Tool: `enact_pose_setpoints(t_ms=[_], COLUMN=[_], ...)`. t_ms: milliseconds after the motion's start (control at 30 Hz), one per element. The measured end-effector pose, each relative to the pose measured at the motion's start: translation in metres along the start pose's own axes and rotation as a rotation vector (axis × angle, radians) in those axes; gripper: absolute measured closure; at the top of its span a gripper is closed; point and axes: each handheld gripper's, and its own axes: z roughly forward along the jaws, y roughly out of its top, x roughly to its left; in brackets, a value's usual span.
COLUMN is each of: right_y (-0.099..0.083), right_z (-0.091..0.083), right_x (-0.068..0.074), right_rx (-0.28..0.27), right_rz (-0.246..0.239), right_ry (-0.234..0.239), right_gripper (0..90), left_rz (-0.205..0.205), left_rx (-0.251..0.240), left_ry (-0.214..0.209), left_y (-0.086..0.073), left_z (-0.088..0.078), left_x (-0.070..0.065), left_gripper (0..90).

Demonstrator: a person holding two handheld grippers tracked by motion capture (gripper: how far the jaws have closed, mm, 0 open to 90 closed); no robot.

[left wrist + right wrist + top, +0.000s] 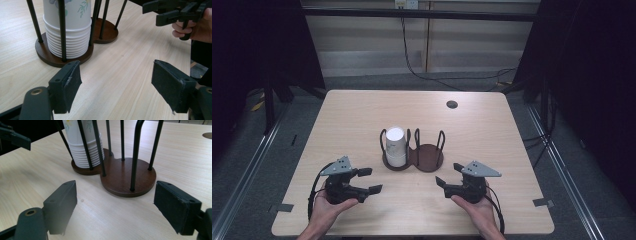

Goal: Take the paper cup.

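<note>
I hold my left gripper (367,180) over the near left part of the wooden table (492,125), jaws spread wide with nothing between them. My right gripper (448,174) sits across from it at the near right, jaws equally apart and empty. Between and just beyond them stands a dark two-bay cup holder (428,159), its long axis running left to right. A stack of white paper cups (395,146) stands upright in its left bay, mouths down.
</note>
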Motion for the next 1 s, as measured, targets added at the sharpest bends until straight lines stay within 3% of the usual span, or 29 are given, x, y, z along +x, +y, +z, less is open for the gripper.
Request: enact_pose_setpoints(t_ms=[67,233,367,533,633,833,1000], right_y=[0.000,0.001,0.001,0.000,0.001,0.000,0.001], right_z=[0.000,0.000,0.000,-0.003,-0.006,-0.008,-0.009], right_x=[0.001,0.002,0.003,0.005,0.005,0.006,0.005], right_rx=[0.002,0.015,0.024,0.020,0.018,0.020,0.017], right_rz=[-0.005,-0.025,-0.021,-0.009,-0.014,-0.005,-0.007], right_ry=[0.006,0.001,0.012,0.022,0.024,0.023,0.011], right_gripper=[18.8,16.0,16.0,16.0,14.5,14.5,14.4], left_rz=[0.001,-0.004,0.012,0.008,0.017,0.076,0.070], left_rx=[0.012,0.020,0.020,0.028,0.028,0.062,0.084], left_ry=[0.017,0.010,0.030,0.023,0.012,0.011,0.019], left_y=[0.000,0.001,0.005,0.009,0.012,0.020,0.027], left_z=[0.001,0.004,0.003,0.004,0.002,0.004,0.006], left_x=[0.000,-0.001,-0.001,-0.001,-0.002,-0.010,-0.006], left_gripper=[24.6,23.2,22.1,19.4,19.3,23.6,23.2])
